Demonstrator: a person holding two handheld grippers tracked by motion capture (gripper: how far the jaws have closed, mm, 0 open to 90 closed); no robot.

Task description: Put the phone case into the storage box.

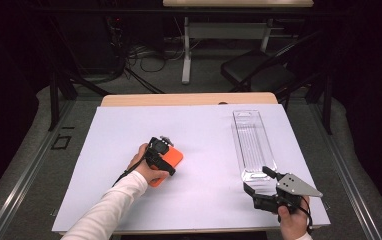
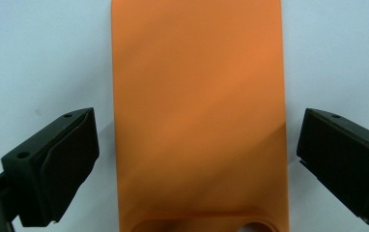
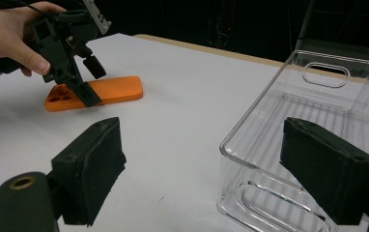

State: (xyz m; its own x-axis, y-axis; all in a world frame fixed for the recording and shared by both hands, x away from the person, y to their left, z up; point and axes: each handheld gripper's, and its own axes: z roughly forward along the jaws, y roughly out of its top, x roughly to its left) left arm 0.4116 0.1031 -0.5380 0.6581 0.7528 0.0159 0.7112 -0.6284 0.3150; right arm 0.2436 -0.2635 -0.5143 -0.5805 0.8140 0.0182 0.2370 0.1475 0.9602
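Observation:
An orange phone case (image 1: 177, 157) lies flat on the white sheet, left of centre. My left gripper (image 1: 164, 161) hangs over it, pointing down. In the left gripper view the case (image 2: 197, 96) runs up between the two black jaws of this gripper (image 2: 197, 130), which stand apart from its long edges, open. In the right gripper view the left gripper (image 3: 92, 79) straddles the case (image 3: 115, 89). A clear plastic bin (image 1: 251, 142) lies lengthwise at the right. My right gripper (image 1: 259, 181) is at its near end, open, with the bin's near rim (image 3: 250, 125) between the jaws (image 3: 204, 140), untouched.
The white sheet (image 1: 199, 125) covers most of the table, with a wooden edge (image 1: 189, 99) at the back. Behind the table are a dark chair (image 1: 259, 70), a desk leg (image 1: 186, 50) and cables on the floor.

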